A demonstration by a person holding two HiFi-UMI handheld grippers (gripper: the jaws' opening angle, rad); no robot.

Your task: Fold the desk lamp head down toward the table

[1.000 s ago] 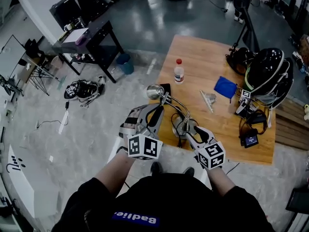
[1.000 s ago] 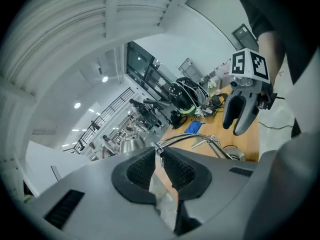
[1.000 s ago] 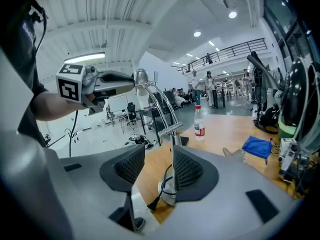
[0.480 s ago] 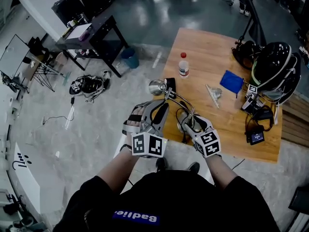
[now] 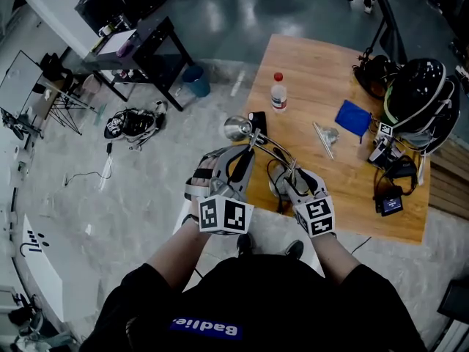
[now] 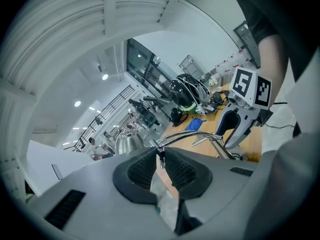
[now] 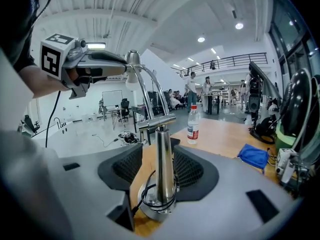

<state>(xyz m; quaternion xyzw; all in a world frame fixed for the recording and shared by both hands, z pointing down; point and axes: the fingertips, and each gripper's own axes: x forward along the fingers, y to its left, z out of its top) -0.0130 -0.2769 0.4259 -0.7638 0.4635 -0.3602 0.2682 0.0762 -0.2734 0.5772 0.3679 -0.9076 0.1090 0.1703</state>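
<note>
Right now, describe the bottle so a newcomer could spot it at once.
Start at the wooden table. Near its left edge in the head view, beyond the desk lamp's chrome head, stands the bottle. It alone is clear, with a red cap and white label.

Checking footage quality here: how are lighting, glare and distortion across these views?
Head view: dim but sharp, glare patches on the glossy grey floor. Left gripper view: heavy fisheye curving, black corners. Right gripper view: same curving, bright ceiling lights, highlights streaking the chrome desk lamp.

Right gripper (image 7: 158,152), jaws just opened and apart around the desk lamp's upright chrome post (image 7: 163,166), round base (image 7: 159,208) on wooden table (image 7: 220,136)
</note>
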